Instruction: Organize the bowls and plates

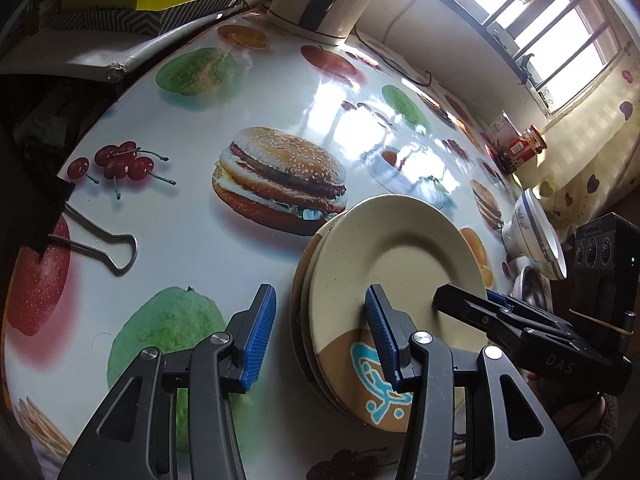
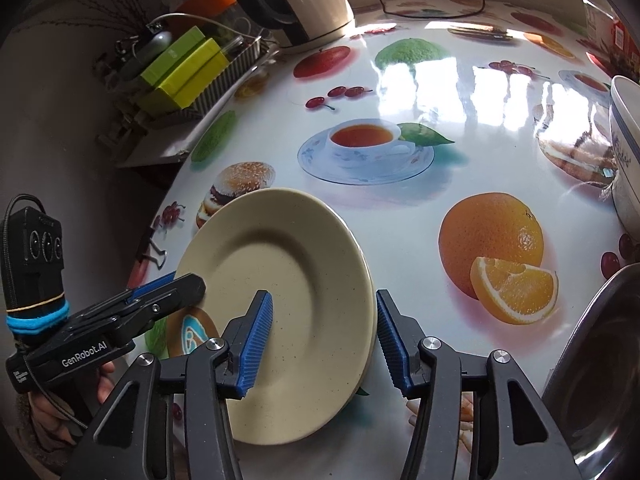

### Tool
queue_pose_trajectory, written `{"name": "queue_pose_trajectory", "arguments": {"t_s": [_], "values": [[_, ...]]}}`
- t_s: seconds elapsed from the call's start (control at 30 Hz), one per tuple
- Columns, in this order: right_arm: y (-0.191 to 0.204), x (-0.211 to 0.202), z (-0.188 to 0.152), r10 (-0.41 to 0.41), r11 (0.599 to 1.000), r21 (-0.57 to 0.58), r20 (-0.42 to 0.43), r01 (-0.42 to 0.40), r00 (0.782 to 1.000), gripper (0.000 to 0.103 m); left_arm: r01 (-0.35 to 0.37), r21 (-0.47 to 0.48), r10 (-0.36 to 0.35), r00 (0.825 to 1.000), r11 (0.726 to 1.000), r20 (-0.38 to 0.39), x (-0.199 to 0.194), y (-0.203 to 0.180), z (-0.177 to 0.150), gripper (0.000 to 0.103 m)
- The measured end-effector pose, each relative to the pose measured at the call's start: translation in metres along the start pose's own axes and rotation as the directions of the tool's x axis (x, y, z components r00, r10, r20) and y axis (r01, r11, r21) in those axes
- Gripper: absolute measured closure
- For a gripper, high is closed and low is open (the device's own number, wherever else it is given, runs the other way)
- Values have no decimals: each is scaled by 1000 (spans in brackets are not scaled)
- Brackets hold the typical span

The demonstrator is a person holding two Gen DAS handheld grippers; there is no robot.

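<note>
Straddling opposite rims of the plates [image 1: 400,256], lower centre of both views, each gripper stands open: left gripper [image 1: 324,332], right gripper [image 2: 325,340], pads apparently not pressing. The stack rests on the surface [image 1: 192,240]; a bowl [image 1: 536,236] stands at right.

Left tool [image 1: 322,334] straddles the stacked plates' [image 1: 394,252] rim.

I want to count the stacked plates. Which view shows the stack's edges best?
The left wrist view: the plate stack shows layered rims along its left edge. The right wrist view shows mostly the top plate's face, with only a sliver of a rim beneath.
</note>
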State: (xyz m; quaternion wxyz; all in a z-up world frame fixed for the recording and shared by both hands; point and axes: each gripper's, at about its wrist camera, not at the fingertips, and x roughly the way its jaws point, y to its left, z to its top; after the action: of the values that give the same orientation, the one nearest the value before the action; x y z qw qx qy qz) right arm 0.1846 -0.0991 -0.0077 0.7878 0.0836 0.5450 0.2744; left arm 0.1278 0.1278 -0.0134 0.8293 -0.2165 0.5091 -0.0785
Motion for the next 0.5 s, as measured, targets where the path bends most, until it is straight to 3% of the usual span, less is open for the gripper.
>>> {"name": "queue_pose_trajectory", "arguments": {"t_s": [0.17,0.5], "values": [[-4,0,3,17,999,29,4,-18,1000,57,-8,18,8,1000,1000,2,3,-8,1,55],[-11,4,19,-5,997,72,17,4,1000,59,-23,28,23,1000,999,9,15,-12,23,55]]}}
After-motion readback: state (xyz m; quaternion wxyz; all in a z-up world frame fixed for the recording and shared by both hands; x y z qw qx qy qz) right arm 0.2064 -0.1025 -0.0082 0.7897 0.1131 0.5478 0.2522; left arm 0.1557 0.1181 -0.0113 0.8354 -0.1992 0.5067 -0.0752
